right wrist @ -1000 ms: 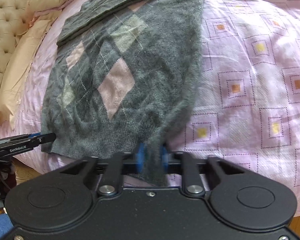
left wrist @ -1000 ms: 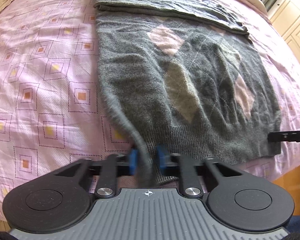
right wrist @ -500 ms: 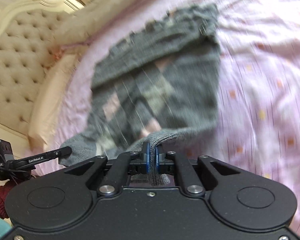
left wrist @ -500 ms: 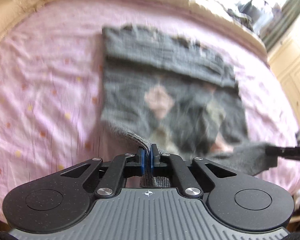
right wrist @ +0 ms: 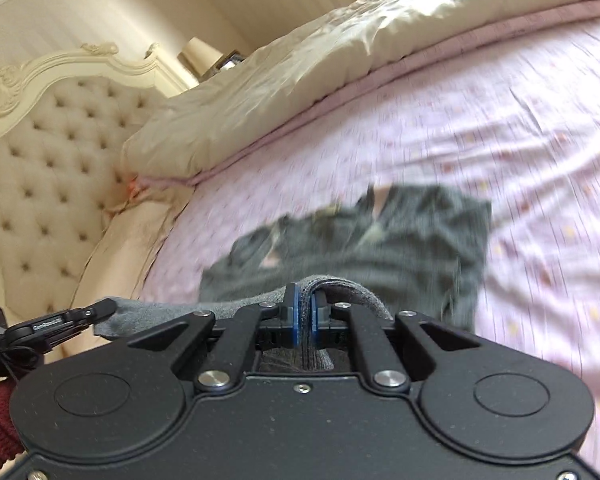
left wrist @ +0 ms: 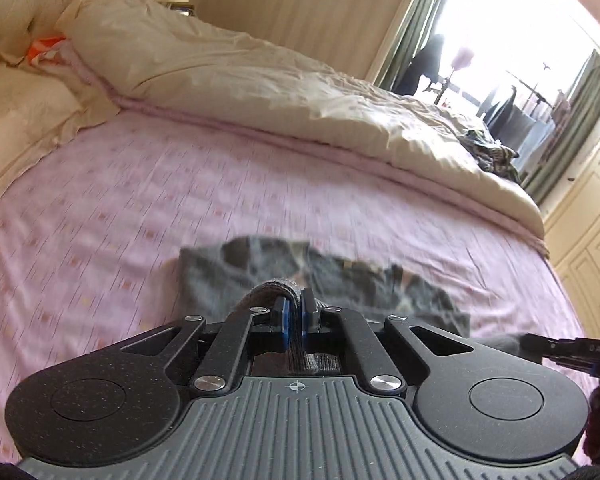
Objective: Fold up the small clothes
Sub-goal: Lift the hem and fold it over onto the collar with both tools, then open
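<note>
Sweater (left wrist: 340, 288) hem pinched between both grippers' closed jaws.

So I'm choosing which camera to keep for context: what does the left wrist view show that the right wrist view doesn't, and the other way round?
Only the left wrist view shows the bright window with green curtains and cream cupboard doors. Only the right wrist view shows the carved top of the tufted headboard. Both show the grey sweater on the pink sheet, the cream duvet, and each gripper, left and right, shut on the sweater's hem.
</note>
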Demonstrator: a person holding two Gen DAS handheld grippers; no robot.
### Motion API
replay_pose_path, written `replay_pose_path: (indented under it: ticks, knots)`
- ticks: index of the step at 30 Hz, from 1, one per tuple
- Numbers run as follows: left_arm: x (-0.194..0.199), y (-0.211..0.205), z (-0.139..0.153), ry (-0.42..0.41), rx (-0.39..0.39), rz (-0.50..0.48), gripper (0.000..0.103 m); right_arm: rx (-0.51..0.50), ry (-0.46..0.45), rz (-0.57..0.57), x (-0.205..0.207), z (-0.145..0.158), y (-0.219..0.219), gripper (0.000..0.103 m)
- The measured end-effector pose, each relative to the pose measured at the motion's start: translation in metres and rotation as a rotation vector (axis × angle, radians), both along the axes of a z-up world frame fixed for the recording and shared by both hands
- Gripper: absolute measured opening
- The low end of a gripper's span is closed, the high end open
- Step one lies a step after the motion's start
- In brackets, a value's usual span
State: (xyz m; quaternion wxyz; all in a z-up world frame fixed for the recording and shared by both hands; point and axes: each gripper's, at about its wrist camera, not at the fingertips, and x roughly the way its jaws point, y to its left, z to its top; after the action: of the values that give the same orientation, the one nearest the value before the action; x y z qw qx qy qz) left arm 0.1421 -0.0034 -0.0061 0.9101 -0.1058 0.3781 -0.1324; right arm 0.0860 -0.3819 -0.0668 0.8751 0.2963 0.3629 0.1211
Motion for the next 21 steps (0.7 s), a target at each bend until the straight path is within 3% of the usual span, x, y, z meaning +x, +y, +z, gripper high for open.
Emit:
replay_pose_path:
  ticks: [8,13,19,21]
  knots:
    - [0.093,-0.010,-0.053,0.084,0.025,-0.020,0.005,-0.031,0.100,-0.114,0.084,-0.039,-0.006,0.013]
    - [0.124,-0.012,-0.083,0.140,0.067,-0.049,0.005,-0.057,0.174,-0.146,0.119,-0.063,-0.007,0.013]
    - [0.151,-0.009,-0.105,0.204,0.051,-0.004,0.007,-0.079,0.225,-0.145,0.152,-0.080,-0.009,0.013]
    - [0.157,-0.005,-0.111,0.215,0.030,0.007,0.011,-0.086,0.235,-0.148,0.160,-0.084,-0.010,0.018]
